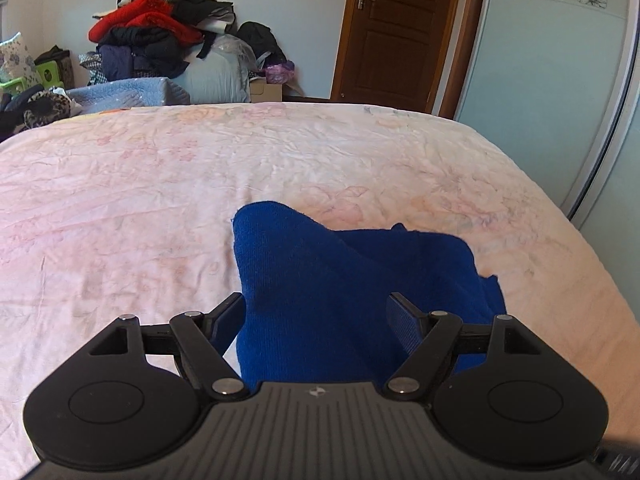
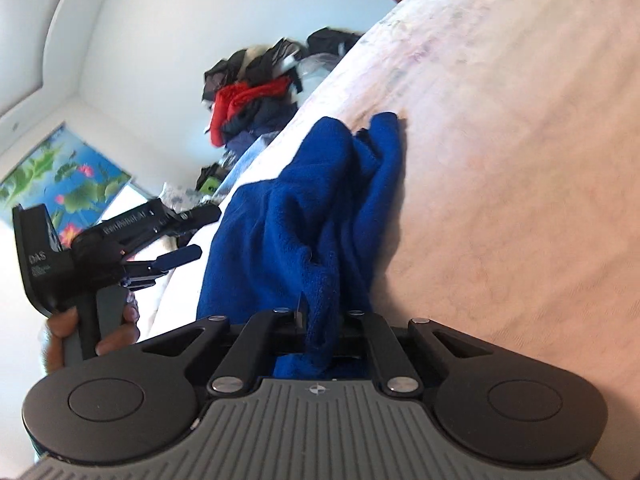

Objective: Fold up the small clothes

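Observation:
A small blue knit garment (image 1: 336,280) lies bunched on the pink floral bedsheet (image 1: 160,184). My left gripper (image 1: 316,312) is open, its fingers apart on either side of the cloth's near edge without pinching it. In the right wrist view my right gripper (image 2: 322,320) is shut on a fold of the blue garment (image 2: 320,208), which hangs lifted from the sheet (image 2: 500,160). The left gripper (image 2: 192,232) also shows there, held by a hand at the left, its fingers apart beside the cloth.
A pile of red, black and dark clothes (image 1: 156,32) sits on bedding beyond the far edge of the bed. A brown door (image 1: 396,28) stands at the back right and a pale wardrobe panel (image 1: 560,80) on the right. More clutter lies at the far left (image 1: 36,104).

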`<state>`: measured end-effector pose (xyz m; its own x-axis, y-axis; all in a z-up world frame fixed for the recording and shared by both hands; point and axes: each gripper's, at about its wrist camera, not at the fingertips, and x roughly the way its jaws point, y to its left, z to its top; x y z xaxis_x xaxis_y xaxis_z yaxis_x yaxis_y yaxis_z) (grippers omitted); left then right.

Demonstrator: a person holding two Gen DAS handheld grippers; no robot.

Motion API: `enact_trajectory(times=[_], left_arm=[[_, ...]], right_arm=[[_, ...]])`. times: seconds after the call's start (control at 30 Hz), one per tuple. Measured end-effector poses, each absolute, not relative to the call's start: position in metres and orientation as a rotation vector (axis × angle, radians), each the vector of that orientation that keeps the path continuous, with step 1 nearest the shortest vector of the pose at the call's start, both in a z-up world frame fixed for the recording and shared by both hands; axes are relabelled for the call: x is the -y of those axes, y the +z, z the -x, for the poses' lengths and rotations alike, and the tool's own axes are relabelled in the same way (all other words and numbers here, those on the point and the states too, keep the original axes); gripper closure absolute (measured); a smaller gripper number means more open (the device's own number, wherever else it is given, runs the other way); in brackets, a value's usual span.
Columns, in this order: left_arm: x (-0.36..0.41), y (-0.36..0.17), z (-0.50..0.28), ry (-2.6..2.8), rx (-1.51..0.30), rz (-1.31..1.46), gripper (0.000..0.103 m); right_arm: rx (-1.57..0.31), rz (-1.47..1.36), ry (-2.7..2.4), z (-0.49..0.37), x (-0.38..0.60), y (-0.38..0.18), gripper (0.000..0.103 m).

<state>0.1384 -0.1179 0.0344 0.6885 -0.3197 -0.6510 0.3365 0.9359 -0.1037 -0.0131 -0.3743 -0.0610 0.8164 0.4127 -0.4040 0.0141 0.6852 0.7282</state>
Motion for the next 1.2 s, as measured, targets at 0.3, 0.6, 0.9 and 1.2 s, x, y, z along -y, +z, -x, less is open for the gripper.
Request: enact_trajectory(times=[0.3,0.6,0.9,1.2], left_arm=[[0.116,0.027,-0.133,-0.359,-0.728,-0.061,0.026],[0.124,0.023,-0.12,-0.379,-0.715,-0.118,0.02],[0.133,0.009,-0.115,-0.38,-0.747,-0.144,0.019],[0.135,0.003,-0.099,-0.347,-0.736,-0.192,0.019]], right_arm=[[-0.56,-0.526,0.147,-0.096,0.384,-0.014,0.031],[-0.61,-0.315,0.06,-0.153,0.376,-0.022,0.098],[-0.527,-0.171,0.011,-0.111,0.36,-0.004,0.063],[-0.704,-0.052,0.101,-0.085,0.335,-0.025,0.057]])
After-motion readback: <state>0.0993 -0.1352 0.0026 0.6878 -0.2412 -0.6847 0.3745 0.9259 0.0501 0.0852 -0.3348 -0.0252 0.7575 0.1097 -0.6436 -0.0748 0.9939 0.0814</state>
